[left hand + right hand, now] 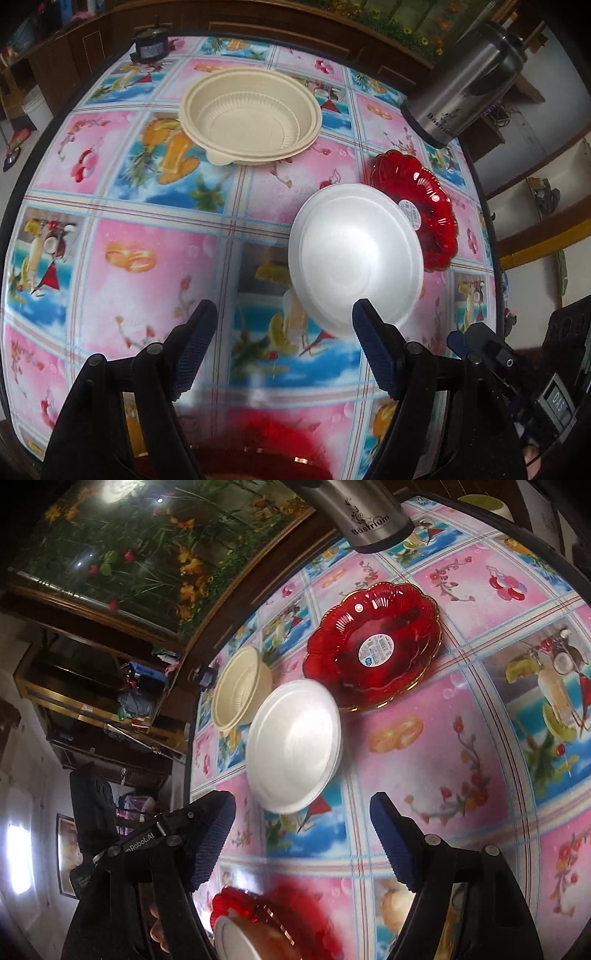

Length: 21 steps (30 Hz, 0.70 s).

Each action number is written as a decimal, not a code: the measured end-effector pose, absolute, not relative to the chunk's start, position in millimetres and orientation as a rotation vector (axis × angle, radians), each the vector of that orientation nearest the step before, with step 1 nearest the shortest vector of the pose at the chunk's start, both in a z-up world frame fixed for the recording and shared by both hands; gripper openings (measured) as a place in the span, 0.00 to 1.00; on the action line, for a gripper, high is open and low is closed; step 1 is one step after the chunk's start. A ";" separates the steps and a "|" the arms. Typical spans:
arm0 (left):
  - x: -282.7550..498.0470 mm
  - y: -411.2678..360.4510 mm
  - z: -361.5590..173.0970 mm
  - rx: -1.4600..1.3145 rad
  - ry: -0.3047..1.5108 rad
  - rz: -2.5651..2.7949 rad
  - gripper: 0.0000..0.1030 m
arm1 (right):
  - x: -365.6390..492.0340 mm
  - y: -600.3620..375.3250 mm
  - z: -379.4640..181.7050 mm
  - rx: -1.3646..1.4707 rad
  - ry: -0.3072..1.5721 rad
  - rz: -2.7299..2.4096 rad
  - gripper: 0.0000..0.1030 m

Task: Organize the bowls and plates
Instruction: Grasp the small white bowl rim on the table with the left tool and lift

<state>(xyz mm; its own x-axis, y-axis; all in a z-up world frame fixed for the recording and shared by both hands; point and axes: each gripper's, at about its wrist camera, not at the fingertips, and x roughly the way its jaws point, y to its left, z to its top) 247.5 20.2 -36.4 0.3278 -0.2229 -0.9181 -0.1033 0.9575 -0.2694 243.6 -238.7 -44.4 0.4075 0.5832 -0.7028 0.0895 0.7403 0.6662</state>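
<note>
Both tongs wide open, gripping nothing. Left gripper (284, 343) aimed steeply down at the patterned tablecloth (140, 258), right-hand pad just short of the near rim of the white foam bowl (354, 254). Right gripper (303, 834) likewise empty, with the same white foam bowl (293, 744) straight ahead between its finger lines, slightly nearer its left pad.

Relative to the white bowl: round, so no long axis to match; only the rim offers a bite, and it sits open side up, flat on the cloth. Ahead and to the right of the left tongs, dead ahead of the right tongs. Probably equally near to both; cannot tell which is closer.

Red glass plate (421, 214) tucked behind the bowl, its near edge hidden by the bowl, touching or overlapping, cannot tell. Beige plastic bowl (251, 114) well apart, beyond and to the left. Steel jug (465, 85) beyond the red plate at the table edge. Second red dish (273, 923) nearer than the bowl, under the tongs, blurred, with something white on it.

Likely obstruction: red plate crowding the bowl's far rim; near rim free.
</note>
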 end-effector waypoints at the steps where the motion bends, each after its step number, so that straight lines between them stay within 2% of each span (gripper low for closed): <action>1: 252.4 17.4 -39.6 -0.296 1.242 -0.077 0.73 | 249.2 -237.6 -48.1 0.697 1.136 0.341 0.68; 9: 276.5 5.8 -60.4 -0.286 1.275 -0.083 0.73 | 283.9 -227.2 -73.8 0.662 1.182 0.308 0.51; 13: 282.4 8.4 -69.0 -0.297 1.290 -0.078 0.73 | 293.4 -222.0 -83.9 0.645 1.201 0.300 0.47; 15: 284.8 8.6 -72.7 -0.296 1.297 -0.075 0.69 | 296.0 -220.5 -87.1 0.639 1.204 0.292 0.45; 18: 286.3 8.0 -77.6 -0.296 1.312 -0.085 0.57 | 299.1 -217.2 -91.2 0.629 1.214 0.289 0.42; 20: 287.2 6.8 -80.8 -0.277 1.324 -0.087 0.37 | 300.0 -215.8 -93.6 0.622 1.218 0.285 0.39; 21: 287.5 7.1 -83.0 -0.276 1.331 -0.088 0.32 | 298.7 -214.7 -93.1 0.617 1.219 0.281 0.33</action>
